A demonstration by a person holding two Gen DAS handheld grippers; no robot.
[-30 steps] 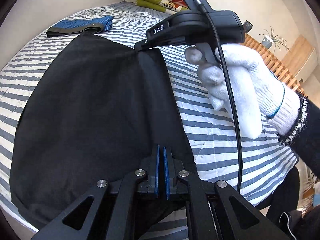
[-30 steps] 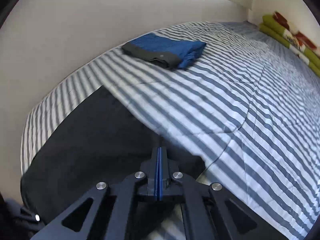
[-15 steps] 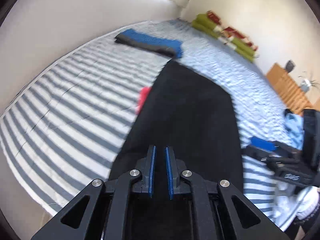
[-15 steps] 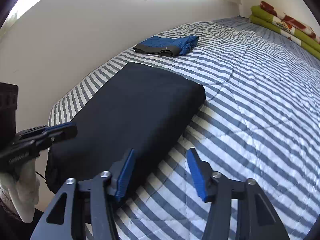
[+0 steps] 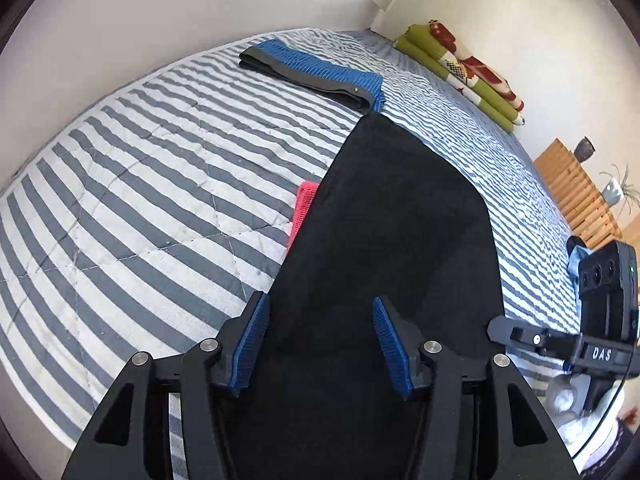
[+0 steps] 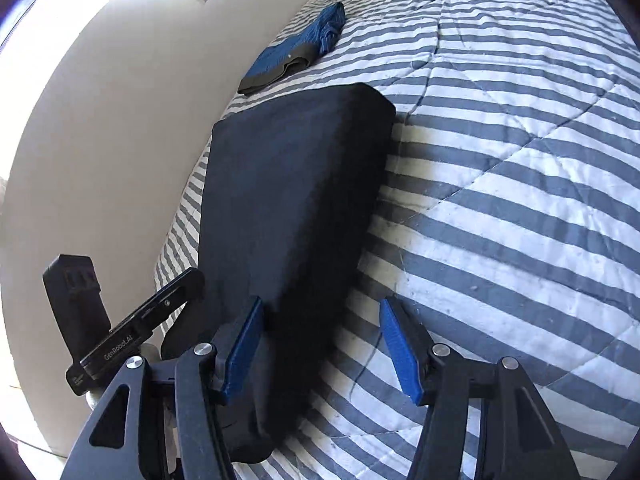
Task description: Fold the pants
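The black pants (image 5: 392,240) lie folded in a long flat stack on the striped bed (image 5: 160,200). My left gripper (image 5: 320,344) hovers over their near end. Its jaws are opening, the blue pads stand apart and no cloth is pinched between them. In the right wrist view the pants (image 6: 296,200) stretch away from my right gripper (image 6: 320,344), which is open over their near right edge, one pad above the cloth and one above the bedspread. Each gripper's black body shows at the edge of the other's view.
A folded blue and grey garment (image 5: 312,72) lies beyond the pants near the wall. A red cloth (image 5: 304,208) pokes out from under the pants' left edge. Green and red blankets (image 5: 460,68) are stacked at the far end. A wooden slatted piece (image 5: 580,200) stands at the right.
Both grippers were shut on the pants' edge a second ago. They have let go, opened and drawn back, the right one first. The pants now rest folded on the bed.
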